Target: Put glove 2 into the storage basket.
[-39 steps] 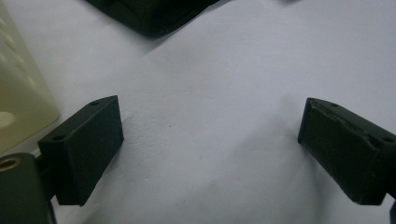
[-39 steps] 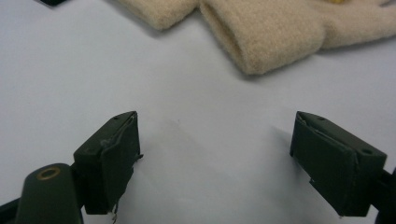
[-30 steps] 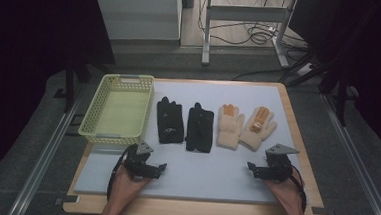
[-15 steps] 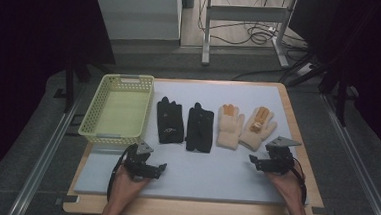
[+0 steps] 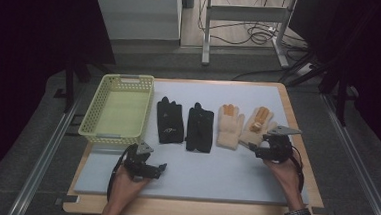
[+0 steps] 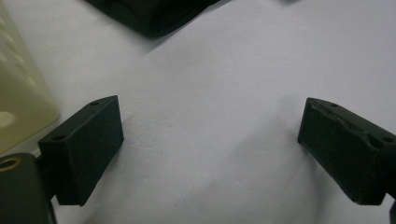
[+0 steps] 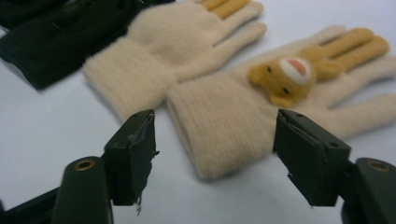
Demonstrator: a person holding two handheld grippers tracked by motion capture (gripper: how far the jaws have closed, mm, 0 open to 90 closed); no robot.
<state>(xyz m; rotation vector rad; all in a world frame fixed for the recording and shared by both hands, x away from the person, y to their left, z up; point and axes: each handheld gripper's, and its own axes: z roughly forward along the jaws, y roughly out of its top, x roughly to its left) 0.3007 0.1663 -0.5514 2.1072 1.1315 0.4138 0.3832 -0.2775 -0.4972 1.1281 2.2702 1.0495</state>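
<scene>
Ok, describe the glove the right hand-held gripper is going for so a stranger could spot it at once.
Start at the yellow basket at the table's left and follow the row of four gloves rightward. The bear glove is the last one, next to the right hand-held gripper. Both right-hand gloves are cream with orange fingers, but only this one has a small bear face on its back.

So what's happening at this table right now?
A person holds a gripper in each hand. The right gripper is at the cuff of the bear glove, jaws just closing but not yet gripping. The left gripper rests open over bare table. Two black gloves and a basket sit nearby.
</scene>
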